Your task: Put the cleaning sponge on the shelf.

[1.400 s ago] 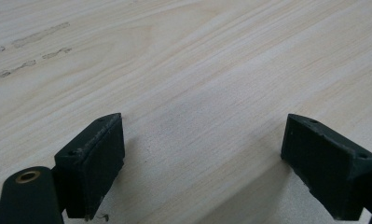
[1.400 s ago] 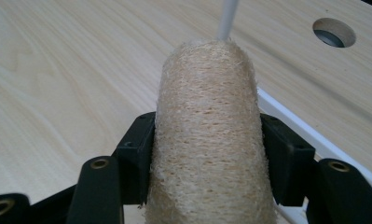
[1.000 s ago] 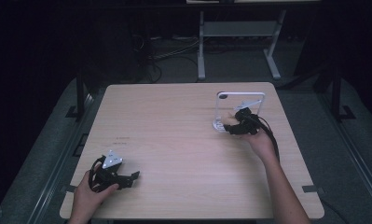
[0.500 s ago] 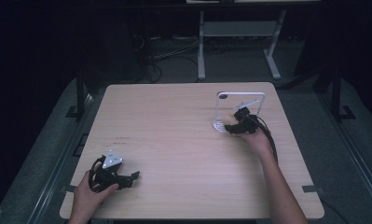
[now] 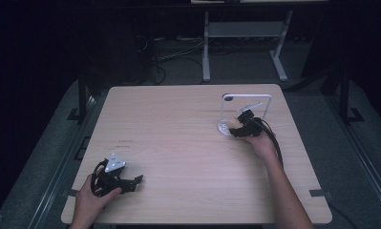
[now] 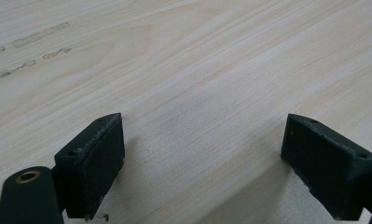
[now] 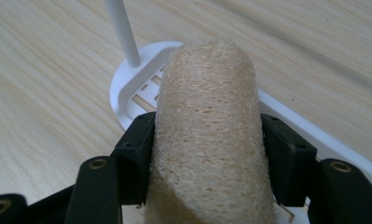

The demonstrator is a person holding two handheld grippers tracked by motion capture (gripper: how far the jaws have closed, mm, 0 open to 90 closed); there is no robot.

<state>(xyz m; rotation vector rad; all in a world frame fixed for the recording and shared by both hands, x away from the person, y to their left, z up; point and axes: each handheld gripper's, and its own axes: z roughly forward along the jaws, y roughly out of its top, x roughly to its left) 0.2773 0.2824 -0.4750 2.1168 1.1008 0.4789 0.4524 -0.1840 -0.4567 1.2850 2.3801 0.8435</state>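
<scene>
From above, my left tool (image 5: pixel 131 181) rests near the counter's (image 5: pixel 178 129) front left corner, my right tool (image 5: pixel 239 128) at the white rack (image 5: pixel 248 98). Left gripper view: jaws wide over bare wood. Right gripper view: jaws clamp a loofah sponge (image 7: pixel 209 140) above the rack's base (image 7: pixel 132 91).

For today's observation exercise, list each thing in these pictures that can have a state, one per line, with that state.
Left claw: open, empty, low over the table.
Right claw: shut on the sponge.
Tan, rough, fibrous loofah sponge: gripped upright between the jaws, over the rack's base.
White plastic rack with slotted base and thin post: standing on the pale wooden table.
</scene>
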